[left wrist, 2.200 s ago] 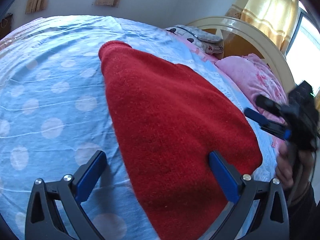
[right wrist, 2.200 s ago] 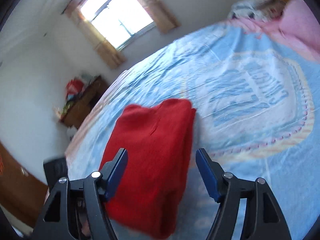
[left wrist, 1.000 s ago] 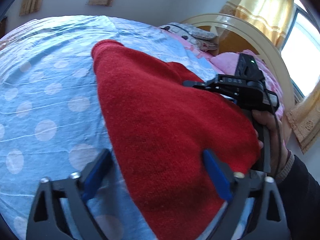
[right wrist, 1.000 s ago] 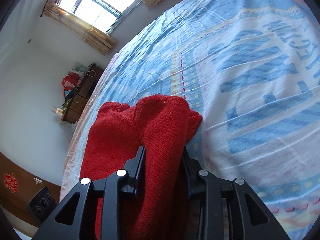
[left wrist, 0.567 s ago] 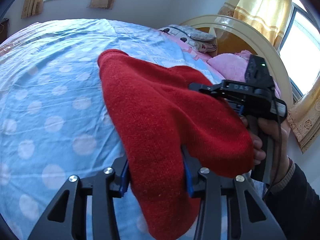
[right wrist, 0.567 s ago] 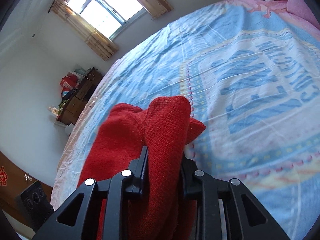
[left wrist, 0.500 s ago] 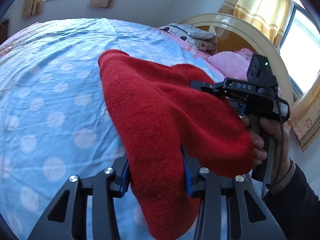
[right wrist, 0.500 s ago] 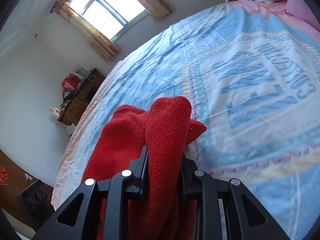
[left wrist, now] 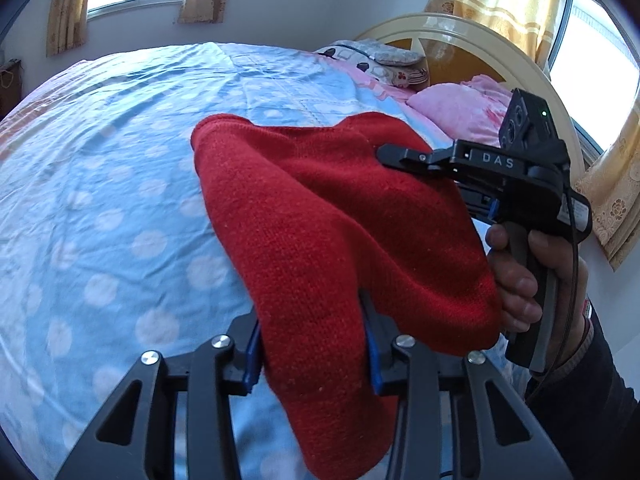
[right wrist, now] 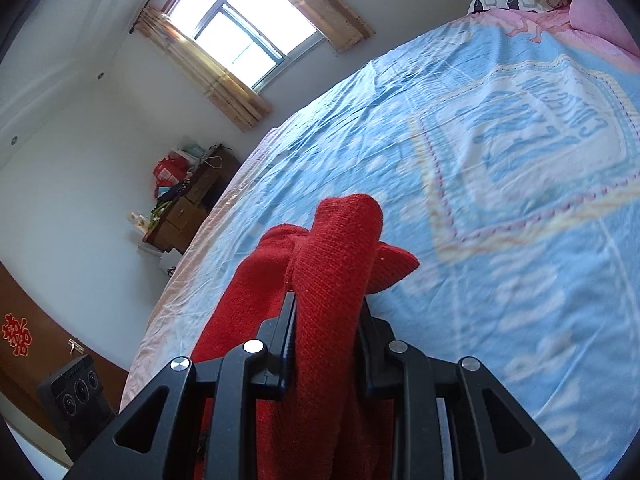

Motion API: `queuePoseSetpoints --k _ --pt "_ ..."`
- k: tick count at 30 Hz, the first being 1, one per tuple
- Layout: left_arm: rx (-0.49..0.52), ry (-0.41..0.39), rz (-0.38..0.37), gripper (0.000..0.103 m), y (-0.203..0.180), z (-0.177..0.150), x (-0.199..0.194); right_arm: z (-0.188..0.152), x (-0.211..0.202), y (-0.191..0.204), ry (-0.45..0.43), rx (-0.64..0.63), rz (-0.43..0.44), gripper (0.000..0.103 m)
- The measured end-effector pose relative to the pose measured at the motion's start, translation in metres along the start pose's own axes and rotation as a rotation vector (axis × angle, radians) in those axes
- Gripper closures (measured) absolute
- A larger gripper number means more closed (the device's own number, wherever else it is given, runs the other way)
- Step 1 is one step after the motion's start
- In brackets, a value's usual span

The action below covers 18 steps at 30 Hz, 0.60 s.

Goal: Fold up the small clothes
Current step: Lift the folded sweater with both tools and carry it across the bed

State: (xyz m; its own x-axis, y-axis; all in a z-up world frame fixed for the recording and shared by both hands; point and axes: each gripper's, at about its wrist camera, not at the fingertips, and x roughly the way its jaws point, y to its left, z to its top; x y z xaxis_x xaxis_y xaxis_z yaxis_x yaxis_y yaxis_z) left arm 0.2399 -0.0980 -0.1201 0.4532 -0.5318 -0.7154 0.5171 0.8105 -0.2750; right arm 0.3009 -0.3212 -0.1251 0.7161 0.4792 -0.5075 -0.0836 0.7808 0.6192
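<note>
A red knitted garment (left wrist: 320,216) hangs lifted above the blue bedsheet (left wrist: 100,200). My left gripper (left wrist: 312,344) is shut on its near edge, the cloth bunched between the blue pads. My right gripper (right wrist: 326,320) is shut on another edge of the same garment (right wrist: 332,264). In the left wrist view the right gripper (left wrist: 404,158) shows at the right, held by a hand, its jaws clamped on the cloth. The garment stretches between both grippers and its far end droops toward the sheet.
The bed has a pink pillow (left wrist: 460,108) and a patterned pillow (left wrist: 372,56) by the curved headboard (left wrist: 460,36). A wooden dresser with clutter (right wrist: 188,196) stands by the far wall. A black speaker (right wrist: 76,396) sits on the floor.
Both grippers closed on the red garment, which lay flat on the bed before. They have since lifted it up off the sheet, and it now hangs higher.
</note>
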Motion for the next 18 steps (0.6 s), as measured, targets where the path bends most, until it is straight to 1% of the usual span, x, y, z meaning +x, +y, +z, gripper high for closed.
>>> queuePoseSetpoints --k 3,10,18 --pt "-0.007 -0.007 0.009 0.062 0.001 -0.005 -0.01 -0.011 -0.002 0.01 -0.005 -0.003 0.021 0.077" --pt "-0.007 -0.053 0.042 0.062 0.007 -0.019 -0.042 -0.028 -0.002 0.041 -0.008 -0.031 0.069 0.077" --pt "-0.04 -0.09 0.082 0.062 0.022 -0.035 -0.068 -0.048 0.006 0.078 0.008 -0.061 0.108 0.077"
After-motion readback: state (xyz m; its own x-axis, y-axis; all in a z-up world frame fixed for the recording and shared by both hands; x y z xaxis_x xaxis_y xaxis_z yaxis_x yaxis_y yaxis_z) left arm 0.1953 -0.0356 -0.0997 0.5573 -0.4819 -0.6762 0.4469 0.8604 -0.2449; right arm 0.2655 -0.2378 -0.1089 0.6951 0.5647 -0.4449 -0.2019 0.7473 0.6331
